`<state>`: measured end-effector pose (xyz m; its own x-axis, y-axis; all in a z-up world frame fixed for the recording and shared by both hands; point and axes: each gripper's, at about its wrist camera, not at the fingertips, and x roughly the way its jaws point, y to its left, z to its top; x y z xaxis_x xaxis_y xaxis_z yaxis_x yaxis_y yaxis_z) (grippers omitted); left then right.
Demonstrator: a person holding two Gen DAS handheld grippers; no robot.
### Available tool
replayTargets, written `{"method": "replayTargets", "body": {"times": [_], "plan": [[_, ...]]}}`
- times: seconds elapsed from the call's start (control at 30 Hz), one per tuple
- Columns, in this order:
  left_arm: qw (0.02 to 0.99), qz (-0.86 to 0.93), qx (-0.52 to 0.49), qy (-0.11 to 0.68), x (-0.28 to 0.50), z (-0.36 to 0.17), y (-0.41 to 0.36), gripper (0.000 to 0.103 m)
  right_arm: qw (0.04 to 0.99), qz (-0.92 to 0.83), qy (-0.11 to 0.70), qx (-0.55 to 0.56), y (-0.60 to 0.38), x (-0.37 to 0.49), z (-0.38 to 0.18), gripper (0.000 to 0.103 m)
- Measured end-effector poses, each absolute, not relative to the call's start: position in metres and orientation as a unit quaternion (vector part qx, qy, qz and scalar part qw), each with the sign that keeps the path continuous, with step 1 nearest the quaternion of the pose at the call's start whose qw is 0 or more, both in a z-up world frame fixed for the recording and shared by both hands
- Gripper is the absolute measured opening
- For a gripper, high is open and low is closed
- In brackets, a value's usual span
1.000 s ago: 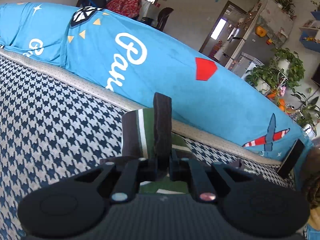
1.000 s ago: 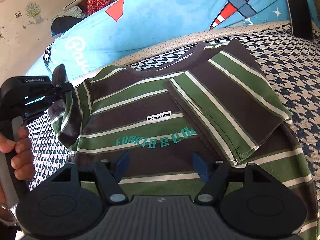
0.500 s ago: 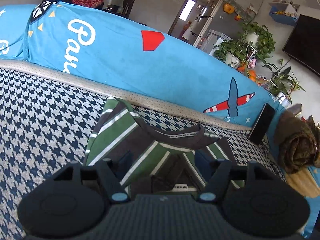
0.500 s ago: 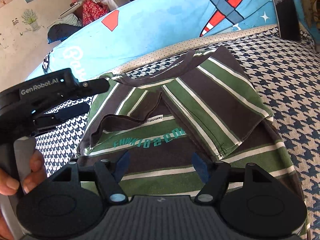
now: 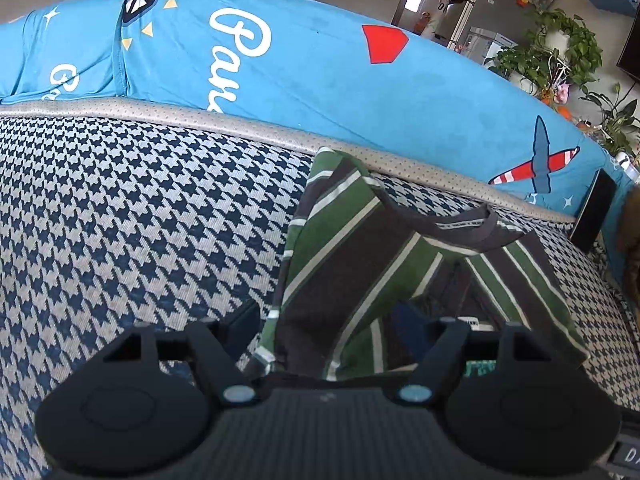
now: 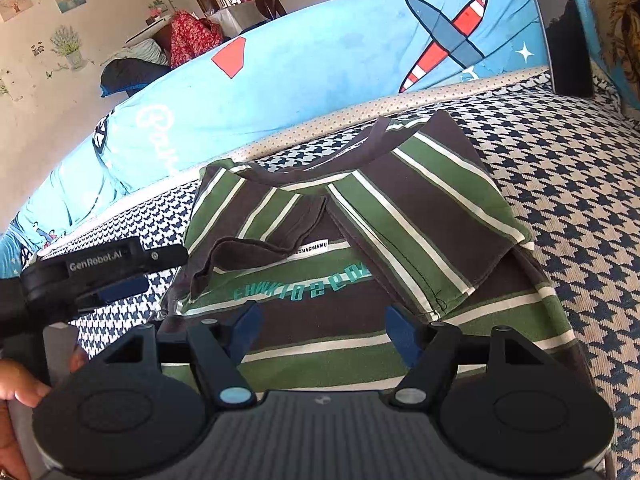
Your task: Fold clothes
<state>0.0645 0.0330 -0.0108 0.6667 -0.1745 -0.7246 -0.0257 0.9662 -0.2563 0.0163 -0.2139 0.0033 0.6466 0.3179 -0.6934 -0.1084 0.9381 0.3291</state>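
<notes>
Striped shirt [image 6: 360, 280] lies on the houndstooth sofa seat [image 6: 580, 200] with both sleeves folded in over its chest, a blue cushion [image 6: 320, 60] behind it. Left hand-held gripper [image 5: 328, 320] is spreading its jaws above the shirt's edge, gripping nothing. Right hand-held gripper [image 6: 320, 324] hovers wide and empty over the hem.

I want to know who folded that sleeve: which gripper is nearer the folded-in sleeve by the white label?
Left. The left gripper sits just beside the folded-in sleeve, jaws opening, nothing between them. The right gripper hovers lower over the shirt's chest.
</notes>
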Motion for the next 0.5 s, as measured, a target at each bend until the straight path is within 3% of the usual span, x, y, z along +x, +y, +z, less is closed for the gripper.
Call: {"method": "replayTargets", "body": {"times": [0.23, 0.5], "plan": [[0.899, -0.056, -0.091, 0.424, 0.061, -0.016, 0.036, 0.079, 0.899, 0.132, 0.382, 0.167, -0.216, 0.031, 0.01, 0.069], [0.89, -0.031, -0.044, 0.454, 0.061, -0.037, 0.041, 0.079, 0.887, 0.147, 0.388, 0.204, -0.204, 0.043, 0.004, 0.069]]}}
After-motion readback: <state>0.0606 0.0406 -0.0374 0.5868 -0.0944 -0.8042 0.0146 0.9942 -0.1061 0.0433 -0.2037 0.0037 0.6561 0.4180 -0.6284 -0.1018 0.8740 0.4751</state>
